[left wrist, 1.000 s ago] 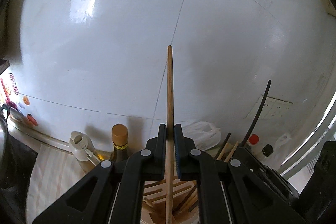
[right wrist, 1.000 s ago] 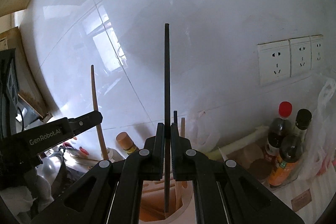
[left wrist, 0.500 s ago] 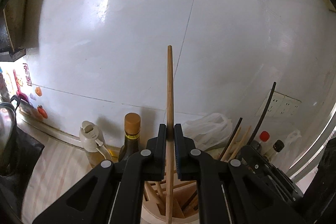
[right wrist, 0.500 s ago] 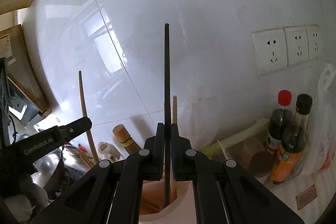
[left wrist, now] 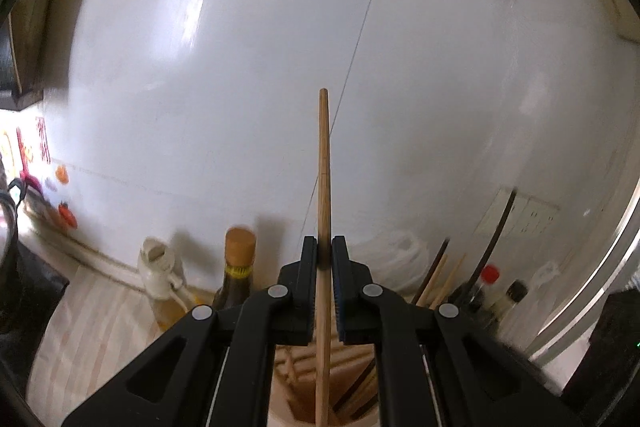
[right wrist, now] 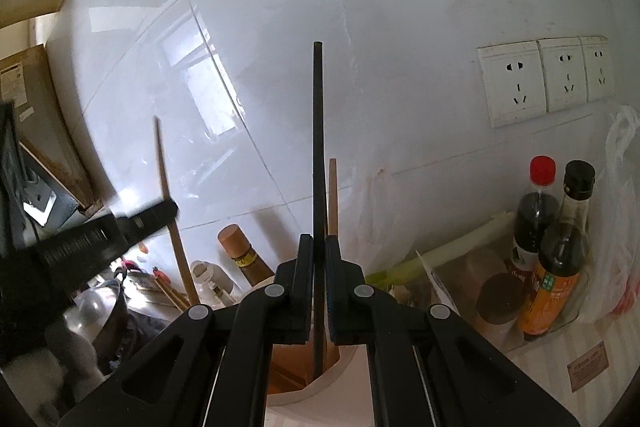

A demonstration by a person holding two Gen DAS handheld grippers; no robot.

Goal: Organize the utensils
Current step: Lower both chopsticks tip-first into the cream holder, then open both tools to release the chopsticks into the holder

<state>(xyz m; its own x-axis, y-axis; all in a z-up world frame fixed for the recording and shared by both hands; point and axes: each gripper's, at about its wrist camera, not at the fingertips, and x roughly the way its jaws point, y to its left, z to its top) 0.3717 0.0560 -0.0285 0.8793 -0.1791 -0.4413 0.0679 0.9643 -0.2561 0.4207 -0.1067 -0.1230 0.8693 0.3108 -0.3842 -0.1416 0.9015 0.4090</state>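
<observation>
My left gripper (left wrist: pixel 325 247) is shut on a wooden chopstick (left wrist: pixel 324 167) that stands upright, its lower end reaching into the round white utensil holder (left wrist: pixel 280 407). My right gripper (right wrist: pixel 319 247) is shut on a black chopstick (right wrist: pixel 318 147), also upright, with its lower end inside the holder (right wrist: pixel 348 371). A second wooden chopstick (right wrist: pixel 332 195) stands in the holder just behind the black one. In the right wrist view the left gripper (right wrist: pixel 170 213) shows at the left with its wooden chopstick (right wrist: pixel 162 163). More chopsticks (left wrist: pixel 436 275) lean in the holder's right side.
A white tiled wall rises close behind. A brown-capped bottle (left wrist: pixel 239 267) and a white dispenser (left wrist: pixel 158 267) stand left of the holder. To the right are two sauce bottles (right wrist: pixel 560 251), a leek (right wrist: pixel 448 247), a plastic bag (right wrist: pixel 620 227) and wall sockets (right wrist: pixel 516 83). A metal pot (right wrist: pixel 100 307) sits left.
My right gripper has sunk a little, taking the black chopstick deeper into the holder. The left gripper has tilted slightly and still grips its wooden chopstick.
</observation>
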